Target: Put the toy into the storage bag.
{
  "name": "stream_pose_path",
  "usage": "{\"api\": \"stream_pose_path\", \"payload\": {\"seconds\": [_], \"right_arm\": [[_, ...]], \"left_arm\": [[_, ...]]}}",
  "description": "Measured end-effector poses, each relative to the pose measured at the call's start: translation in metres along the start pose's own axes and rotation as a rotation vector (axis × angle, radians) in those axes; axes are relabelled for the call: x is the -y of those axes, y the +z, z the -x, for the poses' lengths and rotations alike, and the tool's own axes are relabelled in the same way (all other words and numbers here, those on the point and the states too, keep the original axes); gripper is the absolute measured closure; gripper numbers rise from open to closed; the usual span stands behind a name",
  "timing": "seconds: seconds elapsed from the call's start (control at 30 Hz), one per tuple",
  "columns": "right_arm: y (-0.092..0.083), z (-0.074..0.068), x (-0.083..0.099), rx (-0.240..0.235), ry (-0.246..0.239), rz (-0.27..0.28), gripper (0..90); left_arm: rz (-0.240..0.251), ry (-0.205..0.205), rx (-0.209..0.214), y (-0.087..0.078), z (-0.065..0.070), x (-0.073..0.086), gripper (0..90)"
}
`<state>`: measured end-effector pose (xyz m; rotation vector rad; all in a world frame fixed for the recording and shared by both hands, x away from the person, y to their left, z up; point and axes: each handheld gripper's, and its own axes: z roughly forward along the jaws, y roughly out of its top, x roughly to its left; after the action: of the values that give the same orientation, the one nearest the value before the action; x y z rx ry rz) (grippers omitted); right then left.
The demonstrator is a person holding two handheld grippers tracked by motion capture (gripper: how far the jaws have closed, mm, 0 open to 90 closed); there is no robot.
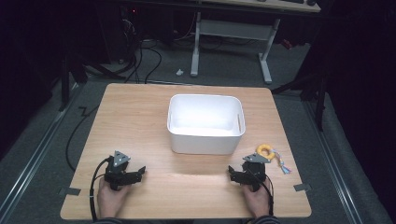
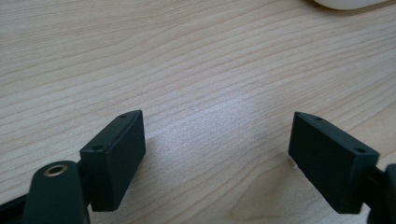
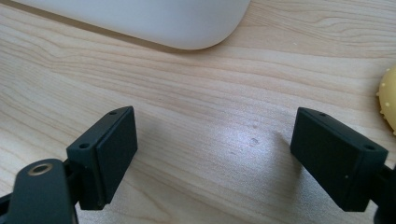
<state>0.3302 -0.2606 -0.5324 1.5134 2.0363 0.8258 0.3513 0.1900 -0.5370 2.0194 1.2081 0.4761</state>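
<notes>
A white plastic bin [image 1: 205,122] stands at the middle of the wooden table [image 1: 140,112], nothing visible inside it. A yellow ring toy [image 1: 265,150] with a multicoloured cord lies to the right of the bin's front corner. My left gripper [image 1: 140,171] rests low near the table's front left, held by a hand, its jaws wide apart over bare wood [image 2: 215,140]. My right gripper [image 1: 232,172] rests at the front right, just in front of the ring toy, jaws open with nothing between them [image 3: 215,144]. The bin's rounded corner [image 3: 187,23] and the toy's yellow edge [image 3: 388,98] lie ahead of it.
Bare wood stretches between the two grippers and left of the bin. The bin's edge [image 2: 345,3] peeks in at the top of the left gripper view. Beyond the table, cables and a desk's white legs [image 1: 196,46] stand on grey floor.
</notes>
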Motion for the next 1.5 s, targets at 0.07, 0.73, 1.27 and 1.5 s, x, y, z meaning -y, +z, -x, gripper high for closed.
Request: {"api": "stream_pose_path", "payload": {"seconds": [0.07, 0.73, 1.27, 1.5], "right_arm": [[0.000, 0.000, 0.000, 0.000, 0.000, 0.000, 14.8], [0.000, -0.002, 0.000, -0.017, -0.021, -0.001, 14.4], [-0.006, -0.004, -0.003, -0.042, -0.054, -0.001, 36.2], [-0.016, -0.003, -0.005, -0.048, -0.052, 0.033, 36.6]], "left_arm": [[0.001, -0.001, -0.001, 0.000, 0.000, 0.000, 19.2], [-0.009, 0.021, -0.023, 0.001, 0.003, 0.000, 19.5], [-0.008, 0.021, -0.023, 0.001, 0.002, -0.001, 19.4], [-0.007, 0.020, -0.024, 0.001, 0.002, -0.001, 19.5]]}}
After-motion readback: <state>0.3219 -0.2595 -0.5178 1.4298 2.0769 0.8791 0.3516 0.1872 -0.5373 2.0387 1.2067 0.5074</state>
